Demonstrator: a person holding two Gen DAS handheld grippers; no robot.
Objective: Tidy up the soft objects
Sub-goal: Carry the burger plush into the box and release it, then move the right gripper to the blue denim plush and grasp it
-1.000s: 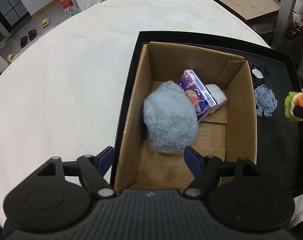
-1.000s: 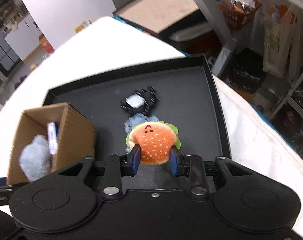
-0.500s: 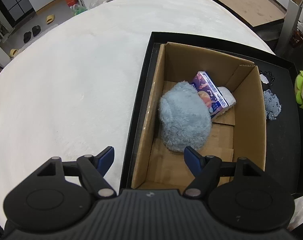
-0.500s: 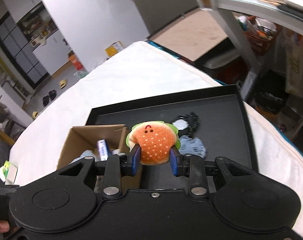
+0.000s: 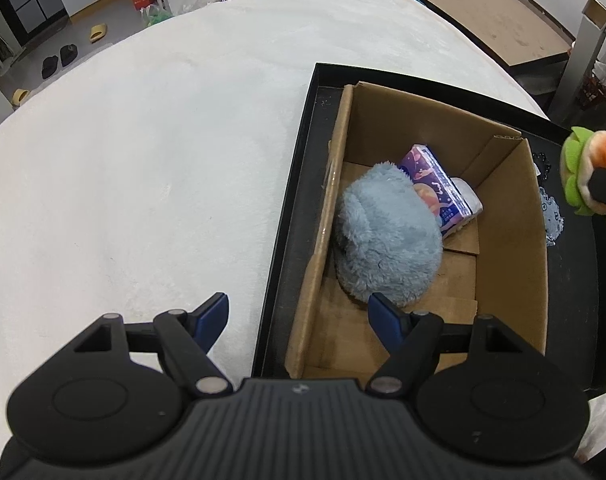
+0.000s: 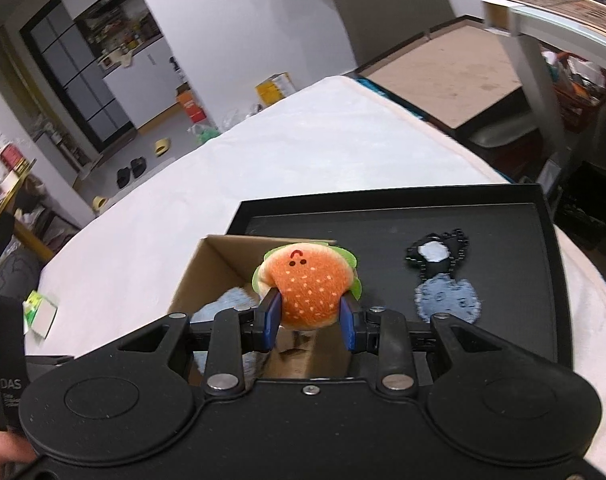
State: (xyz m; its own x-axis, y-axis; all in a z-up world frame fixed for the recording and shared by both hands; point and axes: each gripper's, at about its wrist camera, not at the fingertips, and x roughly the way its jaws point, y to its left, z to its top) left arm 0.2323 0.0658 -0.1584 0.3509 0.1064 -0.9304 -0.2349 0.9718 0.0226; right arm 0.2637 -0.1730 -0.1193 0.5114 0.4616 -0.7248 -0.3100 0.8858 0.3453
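Observation:
My right gripper (image 6: 309, 316) is shut on an orange plush hamburger (image 6: 307, 280) and holds it above the right wall of the cardboard box (image 6: 215, 268). The hamburger also shows at the right edge of the left wrist view (image 5: 587, 172). The open box (image 5: 507, 216) stands on a black tray (image 5: 299, 184) and holds a fluffy blue plush (image 5: 387, 236) and a purple tissue pack (image 5: 435, 184). My left gripper (image 5: 299, 312) is open and empty over the box's near left corner. A small blue plush (image 6: 449, 296) and a black-and-white one (image 6: 437, 254) lie on the tray right of the box.
The tray sits on a white fuzzy surface (image 5: 143, 160). A green-and-white packet (image 6: 39, 308) lies on it at the far left. A table leg (image 6: 539, 64) and shelves stand beyond the right edge. Shoes and boxes lie on the floor behind.
My right gripper has lifted the hamburger off the tray and carried it left to the box. My left gripper has drifted left and back, staying open.

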